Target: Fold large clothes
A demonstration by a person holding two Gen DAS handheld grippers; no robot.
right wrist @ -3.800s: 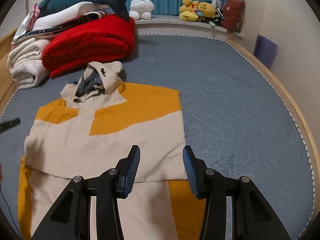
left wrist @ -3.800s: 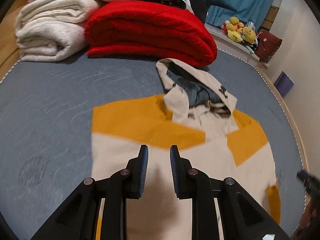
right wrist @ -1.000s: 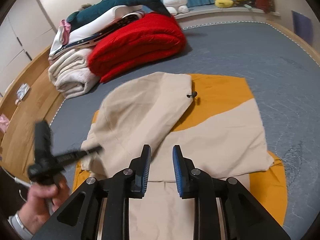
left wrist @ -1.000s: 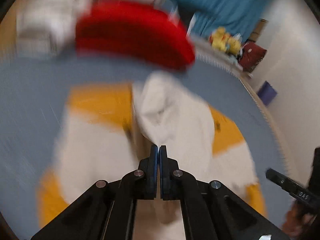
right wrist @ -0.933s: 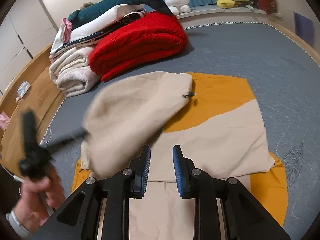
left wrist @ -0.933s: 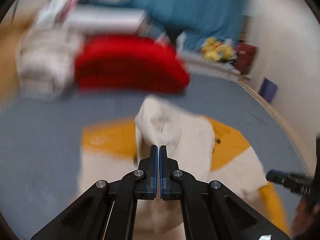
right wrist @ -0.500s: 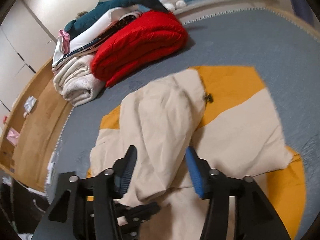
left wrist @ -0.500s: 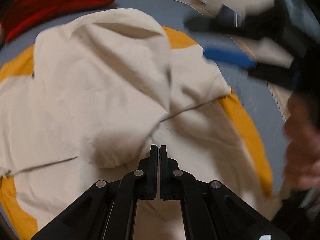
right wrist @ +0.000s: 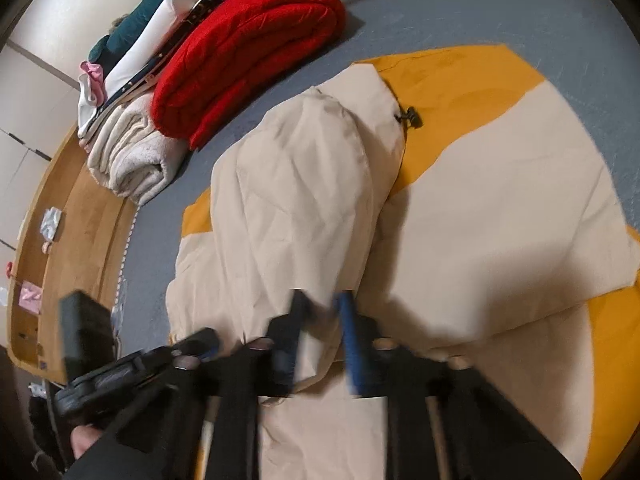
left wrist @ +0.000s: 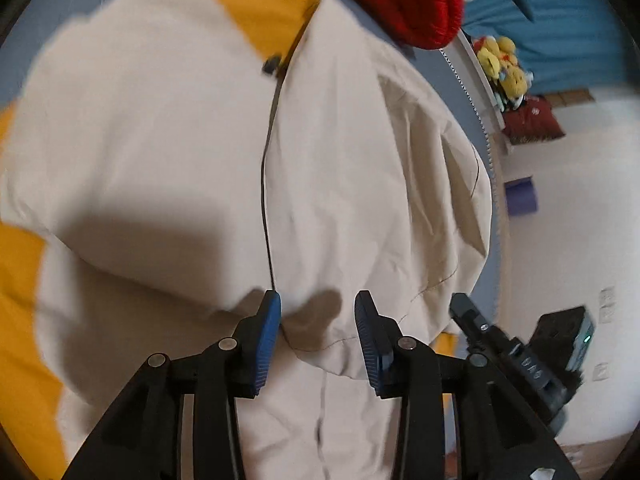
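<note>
Grey-blue bedding [right wrist: 460, 8] fills the background, and on it lies the cream and orange hoodie [right wrist: 500, 184], the landmark for everything else. Beyond the hoodie sits a rolled red blanket [right wrist: 248, 52], with a pale folded blanket [right wrist: 128, 160] just beside that and a wooden bed frame [right wrist: 76, 216] past it. The hood [right wrist: 304, 184] has been laid down over the hoodie's chest, its cord toggle [right wrist: 410, 116] resting on the orange shoulder panel.

The left gripper [left wrist: 318, 320] hovers at the hood's near edge with its blue pads parted; its jaws have just been opening, and the cloth lies under and between them without being pinched. The right gripper [right wrist: 320, 340] is blurred in its own view. Its jaws have just been closing, and cream cloth shows between the fingers, but whether they actually clamp it cannot be told.

Judging from this, the step in hand is releasing and settling the hood flat before the next fold. To do it well, the left gripper should lift clear without dragging the edge, and the bulging, wrinkled hood should be smoothed toward the hoodie's hem. The toggle is better tucked inside the outline, so later folds stay even.
</note>
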